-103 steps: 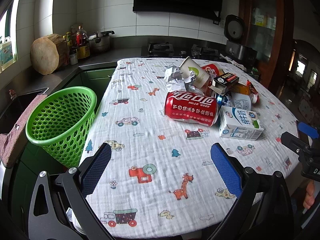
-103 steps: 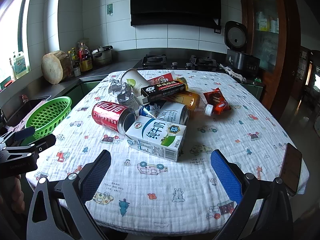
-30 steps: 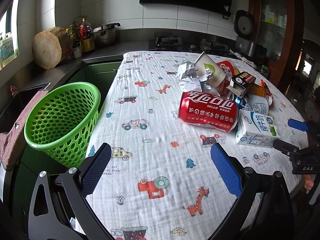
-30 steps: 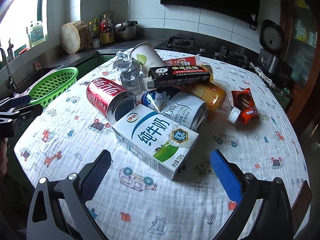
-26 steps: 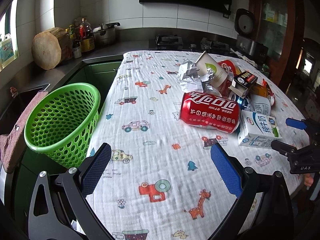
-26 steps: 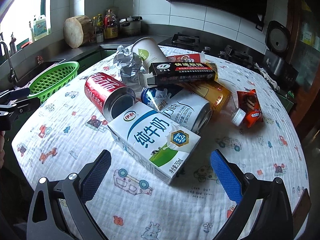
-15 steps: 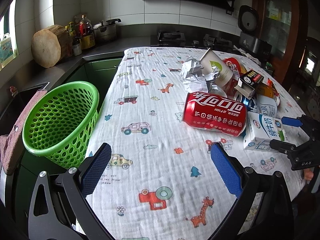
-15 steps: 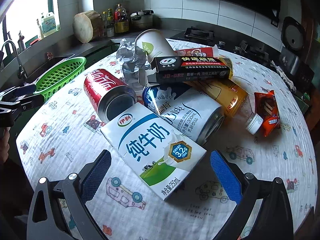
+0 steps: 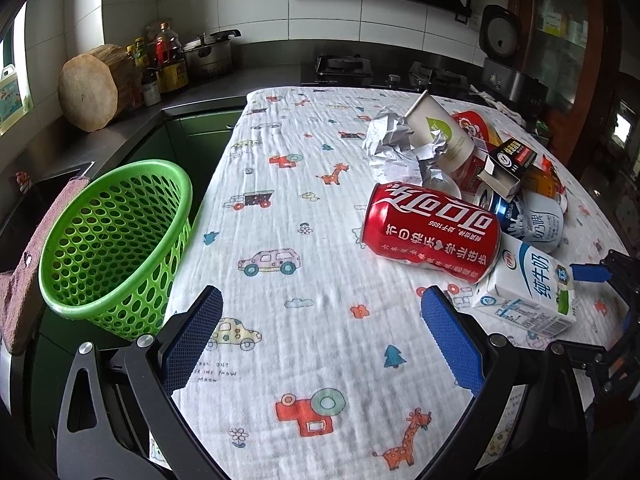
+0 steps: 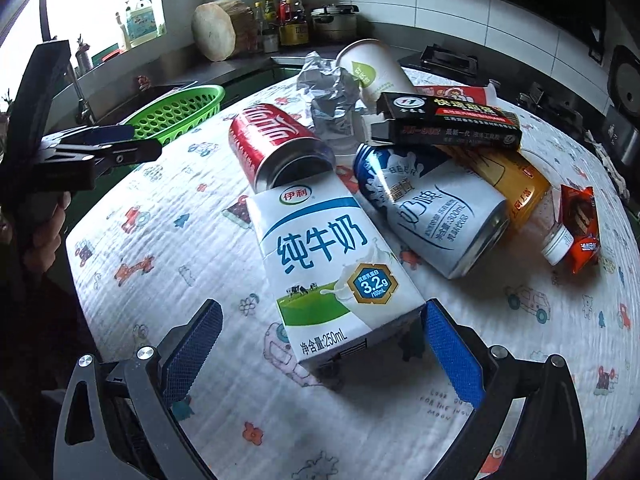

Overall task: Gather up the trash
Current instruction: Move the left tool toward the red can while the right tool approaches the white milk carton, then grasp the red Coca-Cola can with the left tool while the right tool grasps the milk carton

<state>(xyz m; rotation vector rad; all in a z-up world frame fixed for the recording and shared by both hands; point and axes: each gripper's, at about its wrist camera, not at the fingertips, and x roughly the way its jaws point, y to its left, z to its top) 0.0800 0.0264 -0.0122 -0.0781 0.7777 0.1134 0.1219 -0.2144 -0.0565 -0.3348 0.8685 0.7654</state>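
- R gripper [image 10: 320, 344]: jaws spread wide, milk carton [image 10: 328, 276] just between the pads, not gripped yet.
- L gripper [image 9: 320, 336]: spread too, holds nothing, hovers over bare cloth.
- Progress: green basket [image 9: 116, 236] at table's left edge looks empty; whole pile left, incl. red can [image 9: 432, 232], beer can [image 10: 436, 216], paper cup [image 10: 372, 68].
- Surface: printed tablecloth [image 9: 288, 208]. Kitchen w/ stove behind.
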